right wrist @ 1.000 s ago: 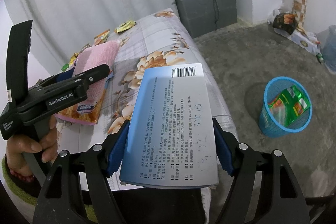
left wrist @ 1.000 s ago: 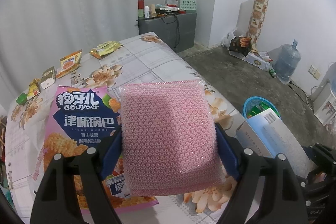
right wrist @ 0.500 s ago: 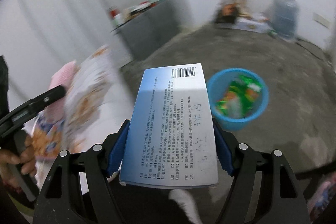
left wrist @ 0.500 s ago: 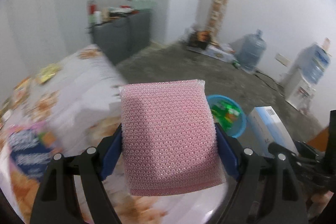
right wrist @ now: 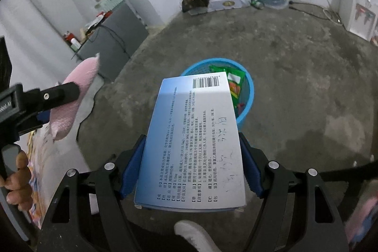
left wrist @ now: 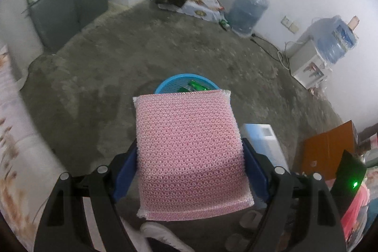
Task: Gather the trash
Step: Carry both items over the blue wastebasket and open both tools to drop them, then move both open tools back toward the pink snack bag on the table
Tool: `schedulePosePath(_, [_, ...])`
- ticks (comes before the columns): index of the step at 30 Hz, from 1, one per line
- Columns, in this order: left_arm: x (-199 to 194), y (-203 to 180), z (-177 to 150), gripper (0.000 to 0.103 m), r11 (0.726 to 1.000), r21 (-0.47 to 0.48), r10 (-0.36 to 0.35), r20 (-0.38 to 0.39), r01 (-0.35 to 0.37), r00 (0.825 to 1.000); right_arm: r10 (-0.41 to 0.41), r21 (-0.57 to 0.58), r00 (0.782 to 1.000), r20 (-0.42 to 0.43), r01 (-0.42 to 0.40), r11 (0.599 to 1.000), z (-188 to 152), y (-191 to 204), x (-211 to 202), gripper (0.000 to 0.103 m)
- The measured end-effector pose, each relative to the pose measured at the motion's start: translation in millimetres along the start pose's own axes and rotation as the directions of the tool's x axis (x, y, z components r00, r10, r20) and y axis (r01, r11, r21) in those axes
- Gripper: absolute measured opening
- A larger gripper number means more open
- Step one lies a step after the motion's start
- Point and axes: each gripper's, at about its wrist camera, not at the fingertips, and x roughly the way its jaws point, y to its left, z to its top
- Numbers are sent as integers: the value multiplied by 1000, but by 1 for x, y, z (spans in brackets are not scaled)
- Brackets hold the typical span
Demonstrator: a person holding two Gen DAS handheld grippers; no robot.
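Note:
My left gripper (left wrist: 189,157) is shut on a pink mesh sponge pad (left wrist: 189,152), held above the floor. Past its top edge stands the blue mesh trash basket (left wrist: 170,86) with green wrappers inside. My right gripper (right wrist: 191,157) is shut on a blue-and-white medicine box (right wrist: 193,141) with a barcode and printed text. The basket (right wrist: 245,100) lies just beyond the box, holding green and red wrappers. The sponge also shows at the left of the right wrist view (right wrist: 78,91), in the left gripper's fingers (right wrist: 54,96). The box shows to the right of the sponge in the left wrist view (left wrist: 264,143).
The floral table edge (left wrist: 14,134) is at far left. A grey cabinet (left wrist: 61,11), water jugs (left wrist: 248,8), a white dispenser (left wrist: 307,65) and boxes line the walls. An orange board (left wrist: 328,150) leans at right. A white shoe (right wrist: 196,235) is below.
Both grippers swung from the table to the right, over the bare floor. The blue basket moved to the centre of both views, just beyond the held sponge and box.

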Motion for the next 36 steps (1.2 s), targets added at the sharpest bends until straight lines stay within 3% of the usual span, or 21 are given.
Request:
schedulePosePath(5, [43,-13,49,90,1000,-21,13,14,-12,1000,-69,-21,998,0,69,997,32,-4,59,76])
schedulePosePath(6, [52,-13,57,94,999,-41,20,19,-19,1000,-95,-28,995,-13,95,995,34,-7,77,83])
schedulePosePath(9, [77,-2,67,94,992,-124,36,11,-34,999,-153,-25,984,-90,152,988,20,-20,112,84])
schedulePosePath(12, [86,10,60,94,984,-178,7,-18,-10,1000,-138,23,986,-99,141,990,-1,-34,110,84])
schedulePosePath(18, [65,21,38,94,989,-150,-14,20,17,1000,-121,93,990,-66,127,988,-31,-55,78,84])
schedulePosePath(25, [-6,36,7,94,983,-159,-73,104,89,992,-92,50,996,6,92,994,-34,-23,32,84])
schedulePosePath(30, [-87,50,-33,94,988,-116,-76,194,100,978,-26,-30,997,76,29,999,-31,21,-4,84])
schedulePosePath(36, [-182,90,-100,97,984,-143,-55,330,107,942,52,-202,987,151,-21,979,-39,92,-59,91])
